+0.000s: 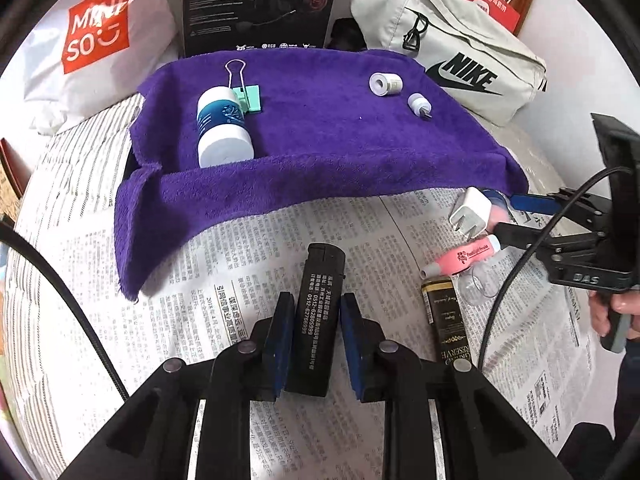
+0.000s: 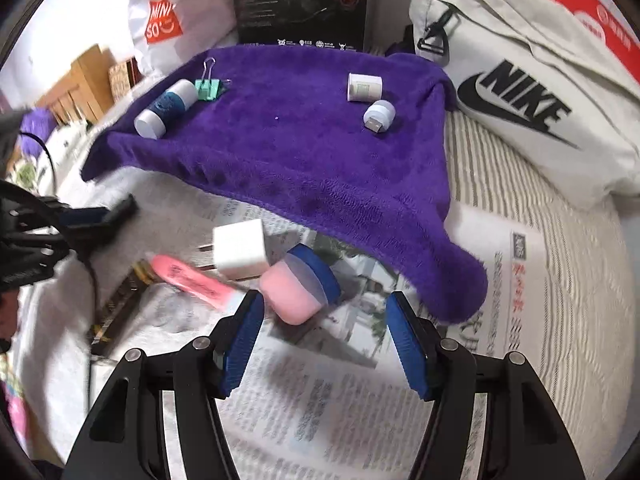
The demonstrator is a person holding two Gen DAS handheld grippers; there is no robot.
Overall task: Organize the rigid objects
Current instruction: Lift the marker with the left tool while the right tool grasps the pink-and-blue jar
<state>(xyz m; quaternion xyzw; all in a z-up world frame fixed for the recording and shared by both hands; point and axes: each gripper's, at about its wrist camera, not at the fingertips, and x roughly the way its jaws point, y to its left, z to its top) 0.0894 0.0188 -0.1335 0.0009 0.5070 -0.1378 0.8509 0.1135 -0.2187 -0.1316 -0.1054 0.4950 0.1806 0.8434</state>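
Note:
My left gripper (image 1: 318, 312) is shut on a black lighter (image 1: 316, 320) just above the newspaper. My right gripper (image 2: 324, 312) is open, with a pink jar with a blue lid (image 2: 298, 288) lying just ahead of its fingers; it also shows in the left wrist view (image 1: 516, 220). A white charger plug (image 2: 240, 254), a pink tube (image 2: 192, 278) and a black-and-gold tube (image 1: 446, 320) lie on the newspaper. On the purple towel (image 1: 320, 136) lie a white-and-blue bottle (image 1: 222, 128), a green binder clip (image 1: 248, 94), a white roll (image 1: 384, 83) and a small USB light (image 1: 419, 105).
A Nike bag (image 1: 452, 44) sits at the back right, a Miniso bag (image 1: 92, 36) at the back left and a black box (image 1: 260, 4) between them. A clear cap (image 1: 480, 284) lies by the pink tube. Newspaper (image 1: 224, 272) covers the striped bedding.

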